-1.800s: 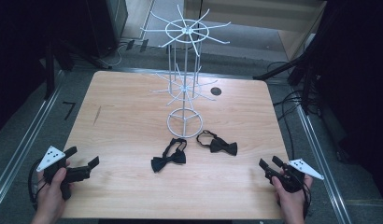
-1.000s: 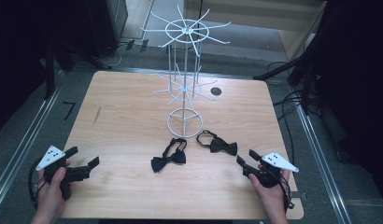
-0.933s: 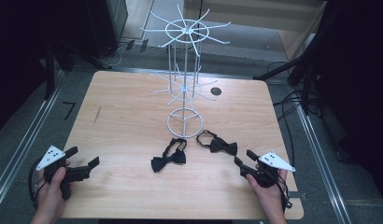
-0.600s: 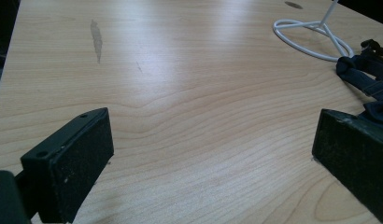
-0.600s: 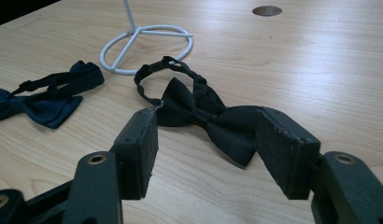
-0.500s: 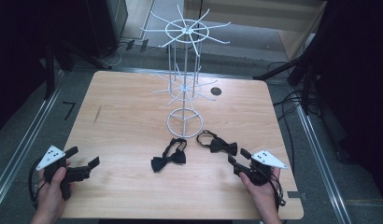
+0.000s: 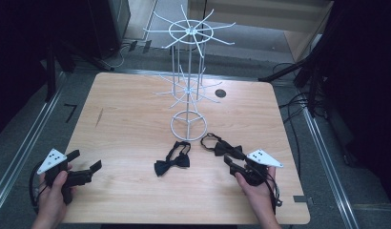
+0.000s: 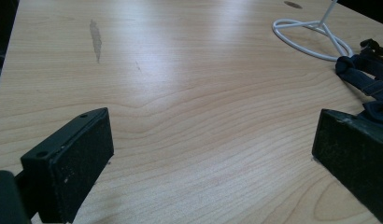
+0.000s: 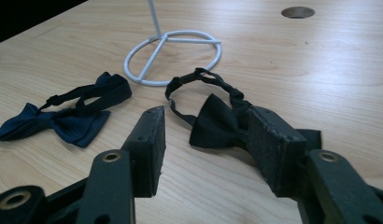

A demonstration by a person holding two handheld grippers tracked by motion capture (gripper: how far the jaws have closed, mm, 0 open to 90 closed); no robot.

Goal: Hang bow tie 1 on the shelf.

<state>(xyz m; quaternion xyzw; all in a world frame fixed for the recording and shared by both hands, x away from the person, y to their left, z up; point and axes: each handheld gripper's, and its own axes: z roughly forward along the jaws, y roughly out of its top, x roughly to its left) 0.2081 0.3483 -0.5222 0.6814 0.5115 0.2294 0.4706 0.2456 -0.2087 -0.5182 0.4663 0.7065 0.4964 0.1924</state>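
The right gripper point(image 9: 206, 140) gapes half open, empty, just before the black bow tie point(image 9: 215, 119) lying on the counter point(image 7: 136, 119), while the left gripper point(image 8: 213, 154) stands wide open, empty

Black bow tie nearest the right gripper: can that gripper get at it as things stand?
Probably yes: the right gripper is open, the black bow tie lies flat just ahead of its jaws, with bare table between.

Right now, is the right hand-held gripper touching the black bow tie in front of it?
Cannot tell. In the right gripper view the open right hand-held gripper straddles the black bow tie, and its right jaw overlaps the tie's wing, hiding any contact or gap.
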